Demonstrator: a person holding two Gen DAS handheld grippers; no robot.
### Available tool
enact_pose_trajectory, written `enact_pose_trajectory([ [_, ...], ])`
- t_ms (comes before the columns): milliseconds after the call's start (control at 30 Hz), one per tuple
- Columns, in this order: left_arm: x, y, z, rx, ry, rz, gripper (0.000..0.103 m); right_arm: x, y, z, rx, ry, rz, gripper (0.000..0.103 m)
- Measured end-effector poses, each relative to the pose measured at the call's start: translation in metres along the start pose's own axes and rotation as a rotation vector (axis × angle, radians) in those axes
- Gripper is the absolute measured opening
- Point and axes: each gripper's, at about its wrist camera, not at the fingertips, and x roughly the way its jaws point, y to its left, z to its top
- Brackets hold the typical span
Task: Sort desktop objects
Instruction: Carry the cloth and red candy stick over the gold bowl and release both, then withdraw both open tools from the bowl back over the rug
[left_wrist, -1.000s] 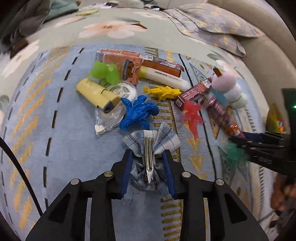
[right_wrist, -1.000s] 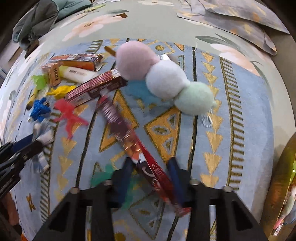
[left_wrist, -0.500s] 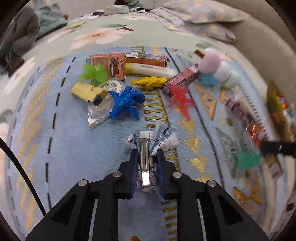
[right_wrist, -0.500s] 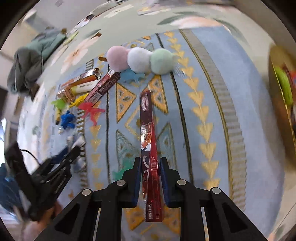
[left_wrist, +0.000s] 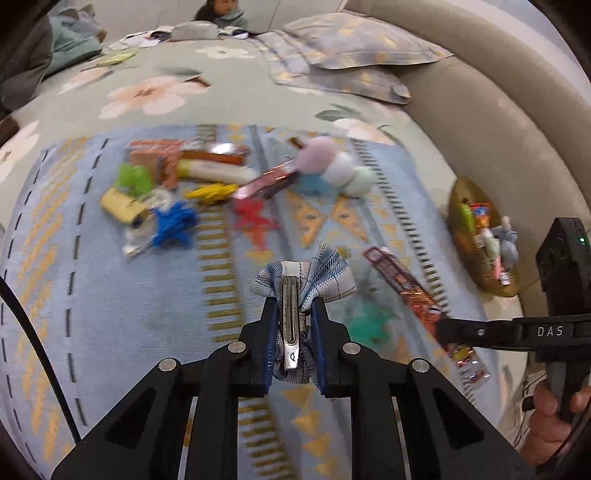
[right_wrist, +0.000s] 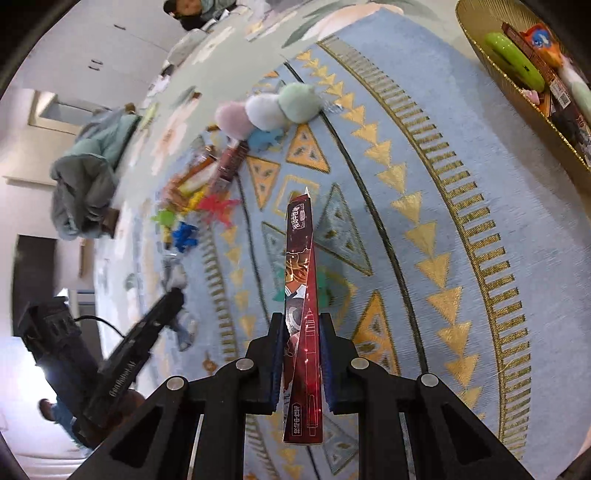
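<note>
My left gripper (left_wrist: 294, 306) is shut on a blue plaid bow hair clip (left_wrist: 332, 277), metal clip facing up, held above the patterned mat (left_wrist: 110, 314). In the right wrist view my right gripper (right_wrist: 301, 325) is shut on a long dark-red pen package (right_wrist: 299, 236) that stands on edge and points away over the mat (right_wrist: 461, 221). The same package (left_wrist: 399, 273) shows at the right of the left wrist view. A gold basket (left_wrist: 476, 266) of sorted items sits off the mat's right edge, and its rim (right_wrist: 476, 40) fills the top right corner.
Loose things lie at the mat's far side: a pompom stick (left_wrist: 332, 166), blue toy (left_wrist: 173, 225), red toy (left_wrist: 251, 214), yellow toy (left_wrist: 210, 192) and boxes (left_wrist: 184, 151). A teal toy (left_wrist: 369, 321) lies under the package. Pillows and a curved sofa back border the right.
The left jaws closed on the bow clip and lifted it. The right gripper closed on the pen package, raised it off the mat and rolled it onto its edge, moving towards the basket.
</note>
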Motion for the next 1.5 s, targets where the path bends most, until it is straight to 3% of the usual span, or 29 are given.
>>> enact_pose_trajectory([
  [100, 0.001, -0.038, 0.010, 0.018, -0.020, -0.021, 0.014, -0.029, -0.006, 0.010, -0.014, -0.031, 0.027, 0.017],
  [200, 0.006, -0.084, 0.025, 0.039, -0.054, -0.074, 0.014, -0.076, -0.019, 0.025, -0.048, -0.108, -0.009, 0.017],
  [433, 0.036, -0.206, 0.061, 0.121, -0.105, -0.247, 0.015, -0.174, -0.080, 0.057, -0.027, -0.327, -0.223, 0.017],
  [567, 0.062, -0.261, 0.084, 0.142, -0.116, -0.273, 0.016, -0.201, -0.101, 0.074, -0.029, -0.423, -0.337, 0.017],
  [633, 0.071, -0.280, 0.094, 0.123, -0.126, -0.289, 0.028, -0.206, -0.109, 0.080, -0.026, -0.467, -0.368, 0.017],
  [700, 0.088, -0.292, 0.102, 0.101, -0.112, -0.298, 0.032, -0.207, -0.118, 0.086, -0.014, -0.493, -0.330, 0.023],
  [733, 0.097, -0.294, 0.103, 0.095, -0.093, -0.294, 0.035, -0.207, -0.125, 0.088, -0.005, -0.484, -0.300, 0.029],
  [900, 0.130, -0.287, 0.095, 0.049, 0.033, -0.283, 0.035, -0.203, -0.143, 0.082, -0.012, -0.433, -0.310, 0.030],
  [1100, 0.121, -0.267, 0.075, 0.019, 0.051, -0.275, 0.035, -0.188, -0.148, 0.069, 0.003, -0.364, -0.289, 0.030],
  [1333, 0.094, -0.229, 0.052, -0.050, 0.076, -0.240, 0.035, -0.168, -0.109, 0.064, -0.048, -0.334, -0.243, 0.030],
  [1500, 0.064, -0.175, 0.026, -0.110, 0.082, -0.137, 0.035, -0.133, -0.071, 0.052, -0.093, -0.262, -0.193, 0.030],
])
